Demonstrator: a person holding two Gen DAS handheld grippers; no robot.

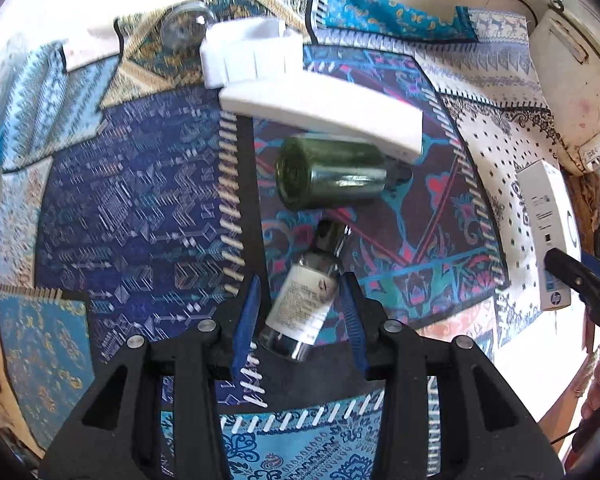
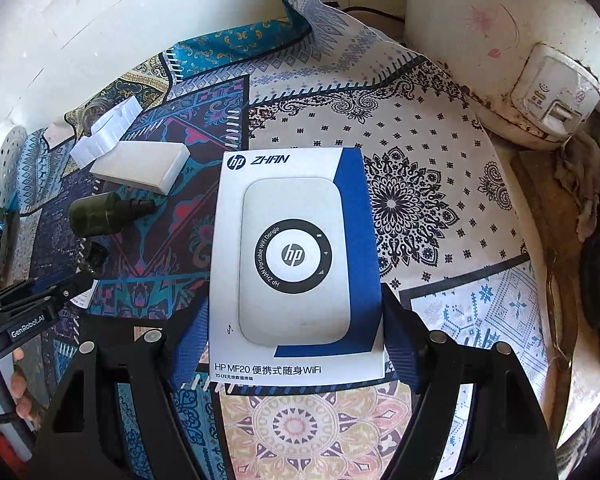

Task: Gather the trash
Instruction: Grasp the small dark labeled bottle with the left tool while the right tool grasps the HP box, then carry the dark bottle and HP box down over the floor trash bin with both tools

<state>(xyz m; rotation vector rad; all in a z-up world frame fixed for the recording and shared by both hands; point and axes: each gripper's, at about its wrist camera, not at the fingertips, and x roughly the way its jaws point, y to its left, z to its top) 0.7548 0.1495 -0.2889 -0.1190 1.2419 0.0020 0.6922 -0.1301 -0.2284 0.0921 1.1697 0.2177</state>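
Now, starting at my left: my left gripper (image 1: 302, 300) points down over the patchwork-print tablecloth (image 1: 132, 216) of blue, teal and white panels, its blue-padded fingers (image 1: 249, 312) partly open with a small clear glass bottle (image 1: 300, 304) lying between them. The pads stand just off the bottle's sides, so I am not squeezing it. Its white paper label (image 1: 304, 300) carries fine print too small to read, and its dark cap points away from me. Just beyond it lies a dark green glass bottle (image 1: 332, 172) on its side, and past that a long plain white cardboard box (image 1: 324, 114) with a folded white card insert (image 1: 252, 54) beside it.

Further right, my right gripper (image 2: 294, 340) has its blue pads pressed on both sides of a white and blue cardboard box (image 2: 296, 256), a wide hold. The lid reads "hp ZHAN" at the top, shows a white dongle ringed with "HP ZHAN Portable WiFi Dongle", and says "HP MF20" with Chinese characters and "WiFi" along the bottom. At the right edge stands a grubby white rice cooker (image 2: 512, 52). My left gripper's black body, seen from the right wrist, is marked "GenRobot.AI".
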